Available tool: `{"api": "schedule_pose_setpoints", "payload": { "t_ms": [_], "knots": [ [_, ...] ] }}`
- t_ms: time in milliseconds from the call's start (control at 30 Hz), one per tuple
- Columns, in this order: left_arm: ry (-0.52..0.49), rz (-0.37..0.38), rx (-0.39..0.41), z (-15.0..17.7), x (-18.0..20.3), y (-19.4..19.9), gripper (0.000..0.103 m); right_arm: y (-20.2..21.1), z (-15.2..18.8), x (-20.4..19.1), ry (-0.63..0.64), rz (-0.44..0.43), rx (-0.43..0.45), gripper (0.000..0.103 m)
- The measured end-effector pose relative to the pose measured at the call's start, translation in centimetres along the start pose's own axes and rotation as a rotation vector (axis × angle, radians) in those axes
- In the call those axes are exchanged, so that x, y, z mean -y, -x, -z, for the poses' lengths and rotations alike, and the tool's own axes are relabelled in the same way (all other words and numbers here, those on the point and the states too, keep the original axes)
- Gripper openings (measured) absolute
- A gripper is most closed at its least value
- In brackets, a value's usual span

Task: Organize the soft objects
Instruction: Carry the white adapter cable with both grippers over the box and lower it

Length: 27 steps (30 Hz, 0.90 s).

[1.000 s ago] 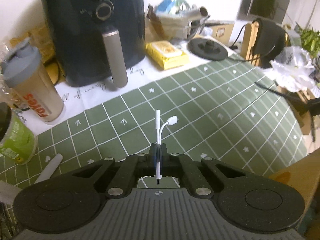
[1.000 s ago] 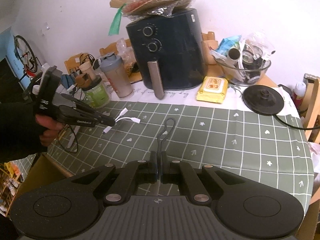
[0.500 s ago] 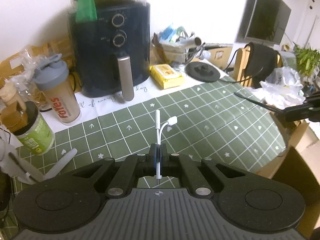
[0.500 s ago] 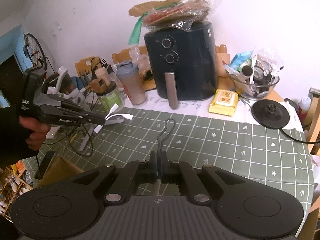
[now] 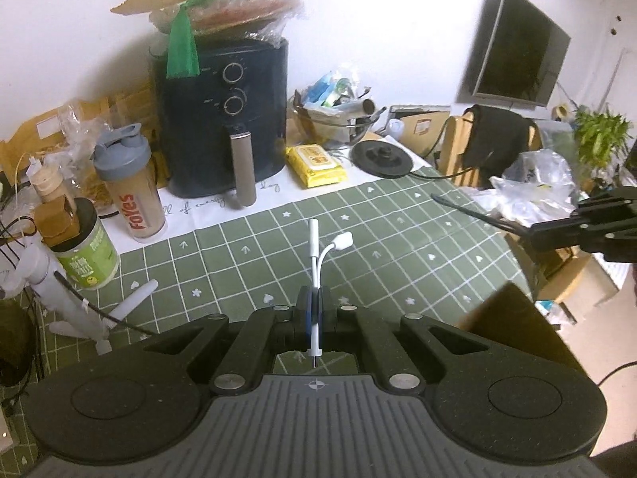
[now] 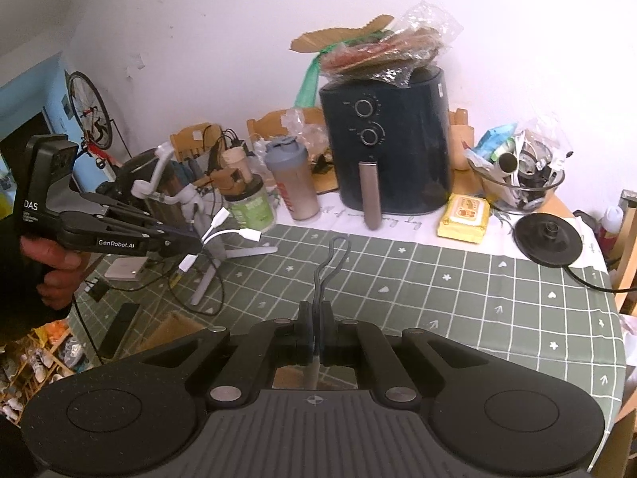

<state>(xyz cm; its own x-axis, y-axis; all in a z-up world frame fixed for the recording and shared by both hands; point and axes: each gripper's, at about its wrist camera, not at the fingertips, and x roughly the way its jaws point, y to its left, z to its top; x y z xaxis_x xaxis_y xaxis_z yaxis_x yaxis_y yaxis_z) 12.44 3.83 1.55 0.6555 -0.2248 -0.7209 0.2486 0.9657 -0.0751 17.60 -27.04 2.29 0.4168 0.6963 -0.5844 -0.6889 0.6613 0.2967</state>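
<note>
Right of the air fryer [image 5: 223,115] I see one glass bowl [image 6: 517,189] crammed with packets and tubes. My left gripper [image 5: 313,310] pinches one white adapter cable [image 5: 318,255], pointing straight ahead; my right gripper [image 6: 314,332] clamps one dark cable loop [image 6: 328,267], likewise ahead, both above the tablecloth.

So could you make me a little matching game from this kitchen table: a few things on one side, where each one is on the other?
Things:
1. white adapter cable
2. dark looped cord
3. yellow wipes pack
4. bagged stack of flat rounds

Places:
A. on top of the air fryer
B. lying on the white cloth strip beside the fryer
C. pinched in the left gripper
D. pinched in the right gripper

Pairs: 1-C, 2-D, 3-B, 4-A
</note>
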Motion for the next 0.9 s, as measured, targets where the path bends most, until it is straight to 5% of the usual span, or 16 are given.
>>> {"api": "schedule_pose_setpoints", "payload": {
  "t_ms": [633, 900],
  "knots": [
    [0.045, 0.064, -0.04, 4.2, 4.7, 3.6, 0.003, 2.8, 3.8, -3.6, -0.003, -0.012, -0.081, 0.005],
    [0.117, 0.07, -0.108, 6.5, 5.3, 2.6, 0.004, 1.2, 4.4, -5.4, 0.051, -0.007, -0.235, 0.006]
  ]
}}
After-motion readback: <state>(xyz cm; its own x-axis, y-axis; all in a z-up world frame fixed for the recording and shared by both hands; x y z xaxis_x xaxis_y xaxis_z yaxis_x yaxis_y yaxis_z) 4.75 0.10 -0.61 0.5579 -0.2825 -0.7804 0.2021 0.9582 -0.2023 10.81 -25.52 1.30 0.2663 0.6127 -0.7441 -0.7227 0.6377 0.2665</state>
